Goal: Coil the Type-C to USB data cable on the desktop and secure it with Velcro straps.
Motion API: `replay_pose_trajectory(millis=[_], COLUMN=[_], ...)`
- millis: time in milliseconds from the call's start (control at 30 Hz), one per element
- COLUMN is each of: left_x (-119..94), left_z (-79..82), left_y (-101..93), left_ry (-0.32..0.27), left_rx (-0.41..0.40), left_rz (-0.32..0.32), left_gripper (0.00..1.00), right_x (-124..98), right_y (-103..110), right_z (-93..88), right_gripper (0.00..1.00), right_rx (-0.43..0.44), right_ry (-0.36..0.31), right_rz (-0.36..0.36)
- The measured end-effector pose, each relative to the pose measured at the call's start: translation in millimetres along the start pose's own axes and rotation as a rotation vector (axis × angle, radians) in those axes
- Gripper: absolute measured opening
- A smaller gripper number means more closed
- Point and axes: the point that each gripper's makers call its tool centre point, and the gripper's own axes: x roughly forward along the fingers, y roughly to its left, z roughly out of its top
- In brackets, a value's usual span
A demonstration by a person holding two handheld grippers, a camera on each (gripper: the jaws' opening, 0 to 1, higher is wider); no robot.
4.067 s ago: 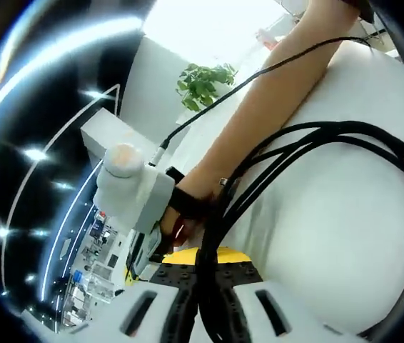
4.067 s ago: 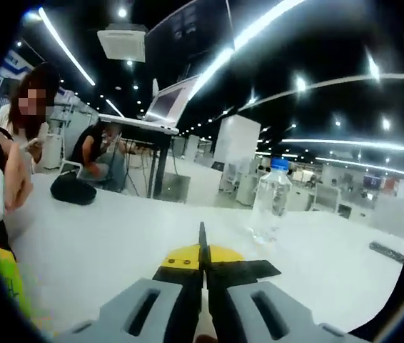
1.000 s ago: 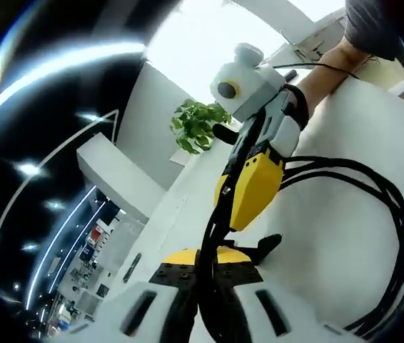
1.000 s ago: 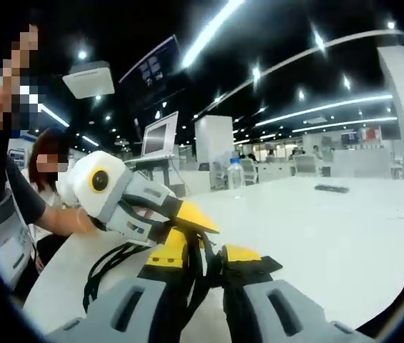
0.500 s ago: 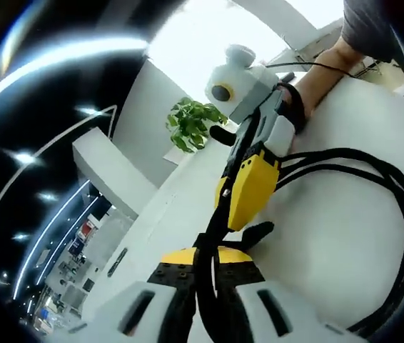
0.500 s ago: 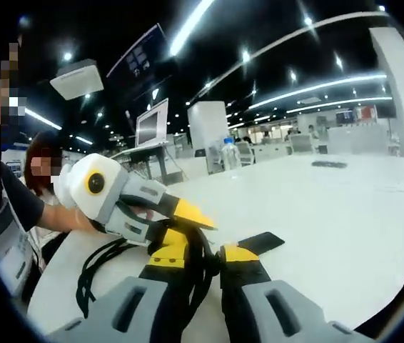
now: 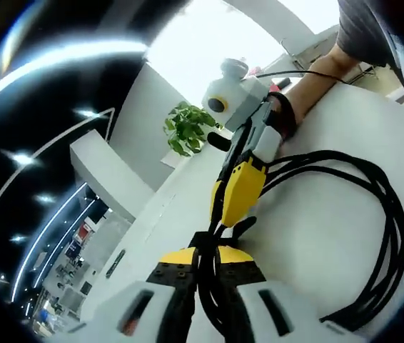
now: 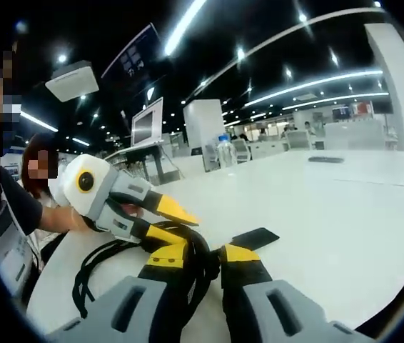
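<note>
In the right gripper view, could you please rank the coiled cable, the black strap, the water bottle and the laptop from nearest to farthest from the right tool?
1. The coiled cable, between the right tool's jaws.
2. The black strap, on the table just beyond the right-hand jaw.
3. The water bottle, upright, far across the table.
4. The laptop, raised on a stand to the left; beyond the bottle or level with it, too close to call.
</note>
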Motion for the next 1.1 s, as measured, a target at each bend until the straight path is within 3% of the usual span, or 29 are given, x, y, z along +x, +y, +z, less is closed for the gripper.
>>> replay_pose_trajectory(millis=[300,633,1100], left_x=[0,0,0], left_z=[0.2,-0.8,0.6], left_y=[-0.7,0.9,6.2], left_ry=[0.004,0.009,0.015], left_rx=[0.026,0.0,0.013], left_rz=[0.001,0.008,0.024], left_gripper=[0.1,0.1,0.1], right_x=[0,-3,-3], right_y=[-7,-17,-19], right_z=[-4.6,0.0,-0.1], right_gripper=[0.15,0.12,0.12], right_rx=[0.015,0.095,0.06], right_ry=[0.025,-0.007,0.009], right_rz=[-0.03,-0.053,-0.069])
